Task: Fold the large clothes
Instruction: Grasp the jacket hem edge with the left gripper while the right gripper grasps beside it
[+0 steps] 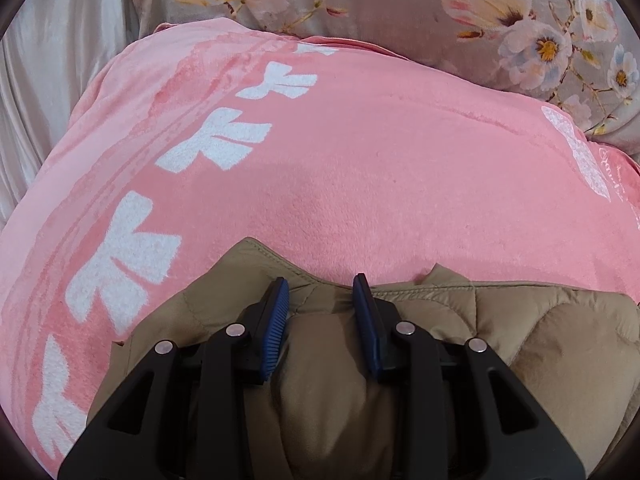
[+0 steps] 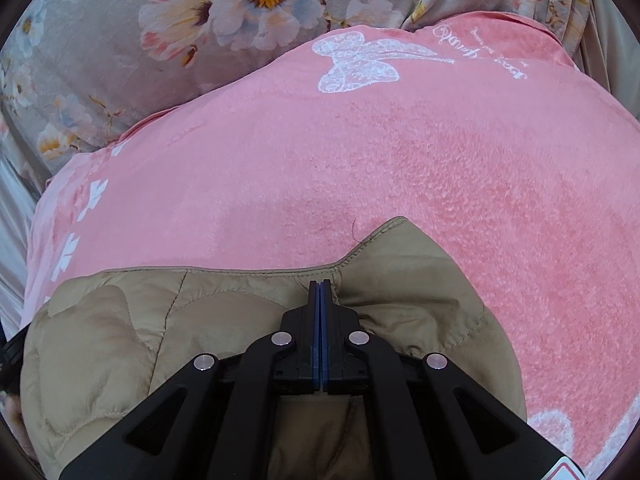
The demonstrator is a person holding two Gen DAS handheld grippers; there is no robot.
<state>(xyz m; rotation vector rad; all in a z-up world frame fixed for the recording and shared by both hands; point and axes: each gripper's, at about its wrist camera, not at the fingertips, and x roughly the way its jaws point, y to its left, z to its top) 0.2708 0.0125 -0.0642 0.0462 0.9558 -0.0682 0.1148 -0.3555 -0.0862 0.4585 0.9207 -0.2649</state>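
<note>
A tan quilted jacket [image 1: 520, 340] lies across the near part of a pink fleece blanket [image 1: 360, 140] printed with white bows. My left gripper [image 1: 320, 280] sits at the jacket's far edge, its blue pads [image 1: 276, 320] apart and pressed on a thick bunched fold of tan fabric. In the right wrist view the same jacket [image 2: 120, 340] spreads to both sides of my right gripper [image 2: 320, 282]. Its pads are closed tight together at the stitched hem, where the cloth puckers toward the tips. A collar-like corner [image 2: 400, 236] of the jacket sticks up just beyond.
The pink blanket [image 2: 360, 160] fills most of both views. Grey floral bedding [image 1: 400, 0] [image 2: 100, 40] lies behind it. A silvery pleated sheet [image 1: 60, 60] runs along the left side.
</note>
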